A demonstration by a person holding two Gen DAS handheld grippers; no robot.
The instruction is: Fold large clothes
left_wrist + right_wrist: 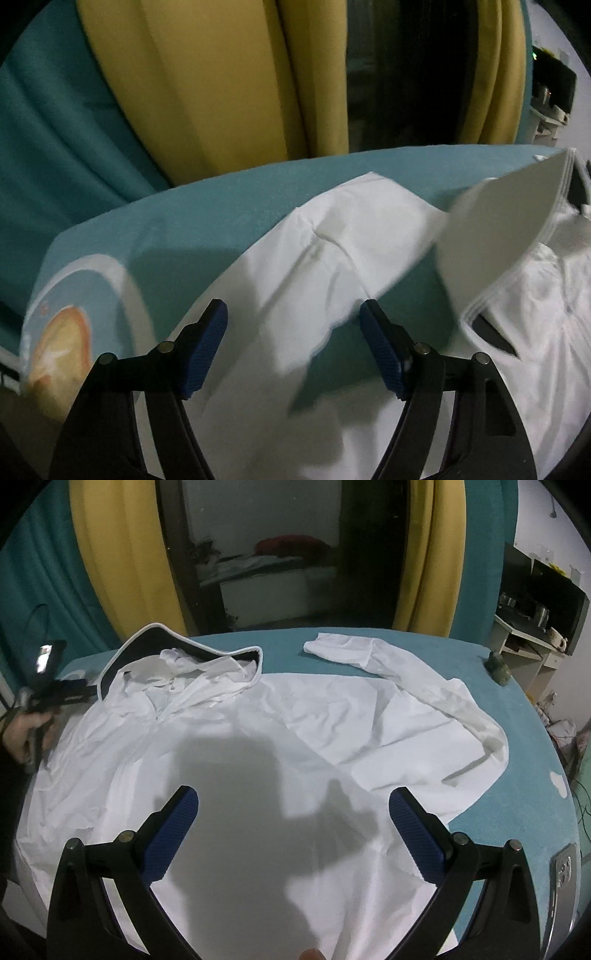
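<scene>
Jacket [258, 738], white, hooded: spread flat across your teal bed [535, 775], 0 folds made, both sleeves out; left gripper [293, 314] and right gripper [293, 805] agape, empty.

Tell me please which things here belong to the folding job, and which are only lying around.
Belong to the job:
- white hooded jacket, spread on the teal bed cover
- its sleeve, stretched out
- its hood
- left gripper, open
- right gripper, open

Only lying around:
- small green figurine on the cover
- yellow curtains
- shelf with cups
</scene>
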